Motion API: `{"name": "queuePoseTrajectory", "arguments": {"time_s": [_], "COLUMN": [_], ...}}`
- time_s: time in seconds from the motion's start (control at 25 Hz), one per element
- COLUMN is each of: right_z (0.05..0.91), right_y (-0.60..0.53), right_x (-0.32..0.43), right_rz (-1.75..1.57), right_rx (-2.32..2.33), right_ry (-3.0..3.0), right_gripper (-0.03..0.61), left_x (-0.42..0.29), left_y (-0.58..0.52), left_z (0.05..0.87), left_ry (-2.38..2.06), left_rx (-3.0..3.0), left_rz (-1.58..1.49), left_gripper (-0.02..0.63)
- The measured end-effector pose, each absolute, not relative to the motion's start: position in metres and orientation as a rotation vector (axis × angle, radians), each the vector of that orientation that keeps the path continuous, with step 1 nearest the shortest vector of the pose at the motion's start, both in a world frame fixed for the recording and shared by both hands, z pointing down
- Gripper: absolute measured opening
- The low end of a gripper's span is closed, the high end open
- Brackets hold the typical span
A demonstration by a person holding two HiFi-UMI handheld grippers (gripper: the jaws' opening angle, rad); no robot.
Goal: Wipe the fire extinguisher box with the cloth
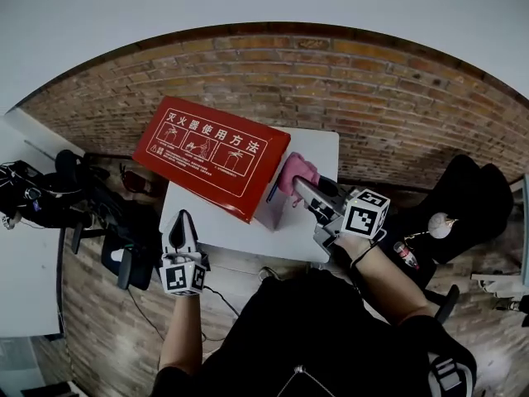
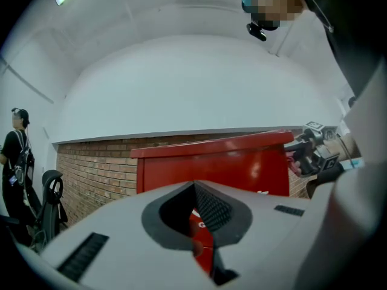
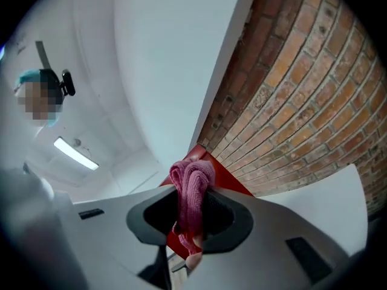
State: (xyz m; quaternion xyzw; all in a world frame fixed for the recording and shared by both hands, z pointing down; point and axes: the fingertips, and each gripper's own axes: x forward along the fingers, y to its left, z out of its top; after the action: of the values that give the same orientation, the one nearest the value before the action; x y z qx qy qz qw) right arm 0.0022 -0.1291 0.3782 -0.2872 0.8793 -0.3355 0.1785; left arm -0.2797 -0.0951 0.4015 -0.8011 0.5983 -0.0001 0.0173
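The red fire extinguisher box (image 1: 213, 155) lies tilted on a small white table (image 1: 289, 234), its printed face up. My right gripper (image 1: 302, 185) is at the box's right end, shut on a pink cloth (image 1: 296, 170) that touches the box's edge. In the right gripper view the cloth (image 3: 192, 180) bulges between the jaws, and a red corner of the box (image 3: 227, 183) shows behind it. My left gripper (image 1: 180, 226) hovers at the table's front left corner, shut and empty, apart from the box. Its view faces the box's red side (image 2: 211, 162) past the left gripper (image 2: 196, 189).
A brick wall (image 1: 388, 89) runs behind the table. A black office chair (image 1: 124, 238) stands to the left beside a white desk (image 1: 25, 255). A black bag (image 1: 463, 201) lies on the right. A person (image 2: 15, 156) stands far left in the left gripper view.
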Motion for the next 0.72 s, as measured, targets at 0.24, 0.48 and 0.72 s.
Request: {"name": "queuePoseTrajectory", "arguments": {"time_s": [0.24, 0.48, 0.72], "right_z": [0.376, 0.377, 0.385], "right_y": [-0.149, -0.165, -0.171], "right_x": [0.009, 0.008, 0.009], "right_rz": [-1.1, -1.175, -1.226], "right_rx": [-0.625, -0.468, -0.403], "right_ry": [2.366, 2.296, 2.268], "right_gripper": [0.103, 0.103, 0.103], "left_x": [-0.229, -0.18, -0.146], "left_y": [-0.062, -0.033, -0.018], "left_z": [0.398, 0.407, 0.424], "left_ry": [1.881, 1.886, 1.924], "left_rx": [-2.512, -2.559, -2.592], "left_rz": [0.054, 0.047, -0.036], "left_gripper": [0.029, 0.031, 0.031]}}
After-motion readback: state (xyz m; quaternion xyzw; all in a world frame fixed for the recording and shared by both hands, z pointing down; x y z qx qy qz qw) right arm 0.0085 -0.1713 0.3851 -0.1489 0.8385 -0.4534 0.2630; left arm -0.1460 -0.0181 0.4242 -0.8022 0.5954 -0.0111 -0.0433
